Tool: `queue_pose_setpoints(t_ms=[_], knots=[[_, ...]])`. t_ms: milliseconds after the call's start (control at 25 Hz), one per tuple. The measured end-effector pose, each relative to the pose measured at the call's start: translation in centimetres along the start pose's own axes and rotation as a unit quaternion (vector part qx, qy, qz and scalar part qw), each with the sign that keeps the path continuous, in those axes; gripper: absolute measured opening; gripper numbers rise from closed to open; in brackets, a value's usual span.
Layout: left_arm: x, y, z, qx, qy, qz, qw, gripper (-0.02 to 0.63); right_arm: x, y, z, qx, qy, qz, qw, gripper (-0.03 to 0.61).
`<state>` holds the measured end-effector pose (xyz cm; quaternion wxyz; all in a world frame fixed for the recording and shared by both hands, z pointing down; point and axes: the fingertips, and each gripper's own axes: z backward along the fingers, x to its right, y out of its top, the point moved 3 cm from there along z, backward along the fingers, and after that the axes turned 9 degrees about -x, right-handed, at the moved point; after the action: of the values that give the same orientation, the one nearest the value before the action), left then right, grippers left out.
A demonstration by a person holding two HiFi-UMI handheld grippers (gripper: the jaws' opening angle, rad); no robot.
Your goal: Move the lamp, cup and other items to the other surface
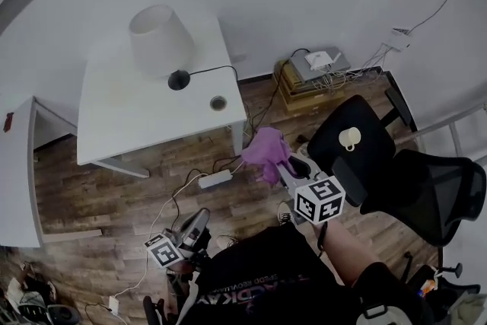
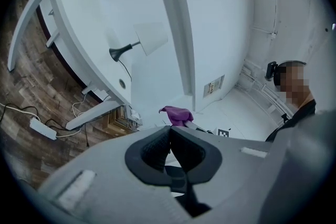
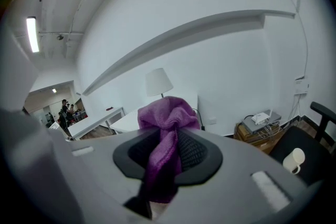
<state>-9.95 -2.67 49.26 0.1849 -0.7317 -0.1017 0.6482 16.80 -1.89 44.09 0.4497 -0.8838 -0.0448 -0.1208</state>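
Note:
My right gripper [image 1: 283, 165] is shut on a purple cloth [image 1: 266, 151], held in the air between the white table [image 1: 122, 125] and a black chair [image 1: 358, 156]. In the right gripper view the cloth [image 3: 168, 115] bunches above the pads and hangs down between them. A white lamp [image 1: 158, 38] with a black base stands on the table, and a small round item [image 1: 218, 102] lies near the table's front right corner. A white cup [image 1: 349, 138] sits on the chair seat. My left gripper [image 1: 198, 223] hangs low by my body, shut and empty [image 2: 169, 136].
A power strip [image 1: 214, 179] and cables lie on the wooden floor under the table's front edge. Boxes with a router [image 1: 319, 72] stand against the wall. A second black chair [image 1: 434, 194] is at the right. Another white desk [image 1: 19, 171] stands at the left.

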Motion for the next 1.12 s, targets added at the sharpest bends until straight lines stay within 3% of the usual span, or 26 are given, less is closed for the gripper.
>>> queue_pose_setpoints(t_ms=[560,920,1120], knots=[[2.4,-3.9,-11.9,-0.104,-0.024,0.001,0.9943,-0.004,15.3,-3.7,9.9,0.037,-0.122,-0.091,0.988,0.087],[4.0,-7.4,-19.3,-0.167,-0.03,0.002,0.9854,-0.003,27.0,-6.8,17.8,0.057,-0.222,-0.146,0.962,0.087],[4.4,-9.1,-23.3,-0.184,-0.025,0.007,0.9826,-0.003,32.6,-8.9,20.8,0.054,-0.254,-0.172,0.95,0.087]])
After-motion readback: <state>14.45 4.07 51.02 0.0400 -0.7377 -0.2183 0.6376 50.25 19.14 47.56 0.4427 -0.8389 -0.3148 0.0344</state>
